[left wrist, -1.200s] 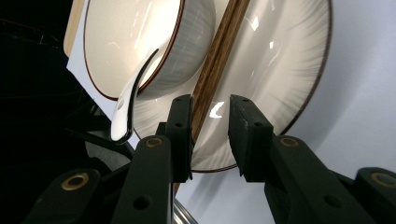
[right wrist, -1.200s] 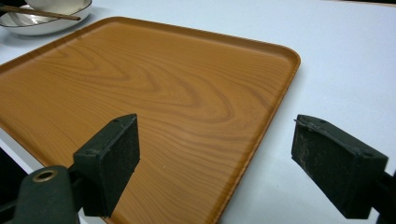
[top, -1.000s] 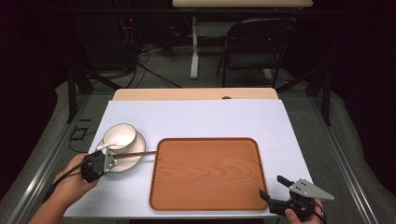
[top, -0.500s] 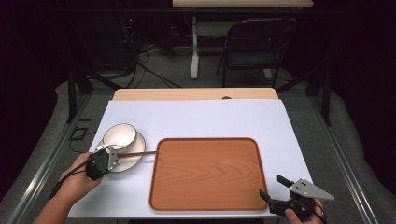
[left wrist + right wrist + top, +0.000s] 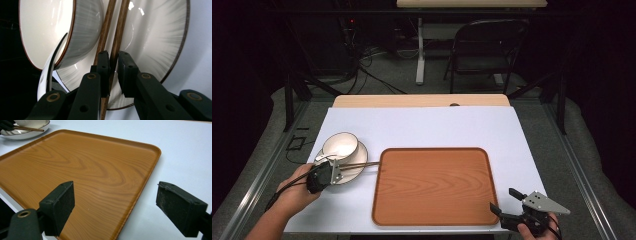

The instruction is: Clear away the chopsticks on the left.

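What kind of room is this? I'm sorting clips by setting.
Probably a lab or recording studio, not a home: a white-covered table holding a staged wooden tray, cables on the floor, a folding chair, and dark surroundings.

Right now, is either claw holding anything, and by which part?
The left claw, whose jaws have just been closing, pinches one wooden chopstick partway along its shaft, over the plate. The right claw is open, holding nothing.

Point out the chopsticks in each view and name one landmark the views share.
High view: chopsticks left of centre, across the plate.
Left gripper view: centre, running up between the jaws of the left gripper.
Right gripper view: top left corner.
Shared landmark: the plate under them.
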`<state>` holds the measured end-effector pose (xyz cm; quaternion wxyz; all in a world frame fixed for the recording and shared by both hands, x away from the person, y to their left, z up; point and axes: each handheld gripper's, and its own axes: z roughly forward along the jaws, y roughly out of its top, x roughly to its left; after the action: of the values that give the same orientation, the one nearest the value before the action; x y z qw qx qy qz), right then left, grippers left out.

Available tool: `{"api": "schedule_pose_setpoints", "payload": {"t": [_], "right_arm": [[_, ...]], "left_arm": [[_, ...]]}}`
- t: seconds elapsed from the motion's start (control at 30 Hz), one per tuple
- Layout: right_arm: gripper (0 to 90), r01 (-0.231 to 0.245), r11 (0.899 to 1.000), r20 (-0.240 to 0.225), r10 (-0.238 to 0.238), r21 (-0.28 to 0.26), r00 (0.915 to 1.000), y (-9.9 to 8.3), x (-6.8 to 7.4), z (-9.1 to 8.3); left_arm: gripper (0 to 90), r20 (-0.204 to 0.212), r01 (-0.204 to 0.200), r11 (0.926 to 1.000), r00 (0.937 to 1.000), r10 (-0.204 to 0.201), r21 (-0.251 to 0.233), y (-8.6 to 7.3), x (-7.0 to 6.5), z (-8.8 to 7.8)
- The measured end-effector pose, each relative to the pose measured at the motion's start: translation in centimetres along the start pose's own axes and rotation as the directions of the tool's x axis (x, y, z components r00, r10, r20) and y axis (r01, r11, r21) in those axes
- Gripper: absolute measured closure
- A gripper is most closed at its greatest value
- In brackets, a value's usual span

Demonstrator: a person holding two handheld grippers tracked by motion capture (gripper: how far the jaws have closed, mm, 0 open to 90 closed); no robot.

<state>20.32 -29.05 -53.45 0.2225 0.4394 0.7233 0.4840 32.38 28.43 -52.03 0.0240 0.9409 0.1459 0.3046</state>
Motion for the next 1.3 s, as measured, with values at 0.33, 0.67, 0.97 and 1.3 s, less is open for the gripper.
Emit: {"api": "schedule_pose_setpoints", "payload": {"t": [0.33,0.67,0.97,1.3], "right_arm": [[14.8,0.005,1.000,0.001,-0.005,-0.003,1.0000,0.0,-0.1,0.0],[14.8,-0.001,1.000,0.001,0.001,-0.001,1.0000,0.0,-0.1,0.0],[14.8,-0.004,1.000,-0.001,0.004,-0.001,1.0000,0.0,-0.1,0.0],[14.8,-0.009,1.000,-0.002,0.009,0.002,1.0000,0.0,-0.2,0.0]], "left_arm": [[84.3,-0.009,-0.091,0.9957,0.9958,0.091,0.015,0.3,-0.5,-0.6],[84.3,-0.041,-0.095,0.9955,0.9947,0.095,0.001,0.4,0.1,-2.6],[84.4,-0.005,-0.001,0.9995,1.0000,0.001,-0.031,0.4,1.3,-4.7],[84.4,0.200,0.418,0.9070,0.8943,-0.400,-0.053,0.8,3.3,-5.6]]}}
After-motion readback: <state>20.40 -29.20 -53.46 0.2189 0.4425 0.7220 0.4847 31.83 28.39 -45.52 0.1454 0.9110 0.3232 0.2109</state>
